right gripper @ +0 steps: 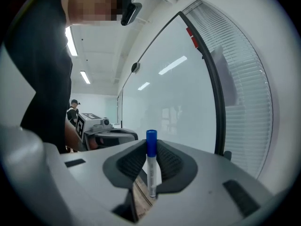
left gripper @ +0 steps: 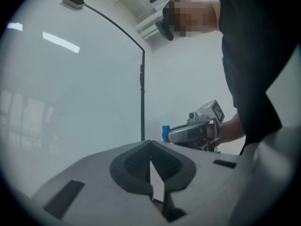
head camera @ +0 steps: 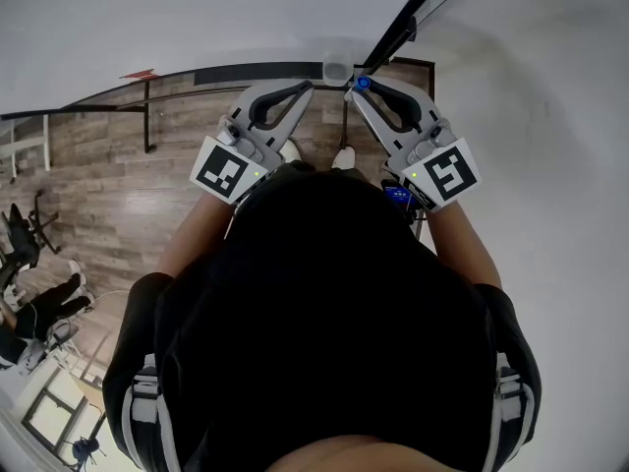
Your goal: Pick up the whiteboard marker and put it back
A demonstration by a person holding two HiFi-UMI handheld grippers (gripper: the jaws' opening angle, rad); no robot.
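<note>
Two hand-held grippers are raised side by side in front of the person, close to a glossy white board [right gripper: 181, 95] edged by a dark frame [left gripper: 142, 98]. The right gripper [head camera: 356, 88] has its jaws closed on the whiteboard marker [right gripper: 151, 166], which stands upright between the pads, blue cap [head camera: 363, 83] poking above the fingertips and white barrel below. The left gripper [left gripper: 150, 147], just beside it, has its jaws brought together on nothing, only a thin slit showing lower down, and a wood-plank floor [head camera: 118, 185] lies beneath both.
</note>
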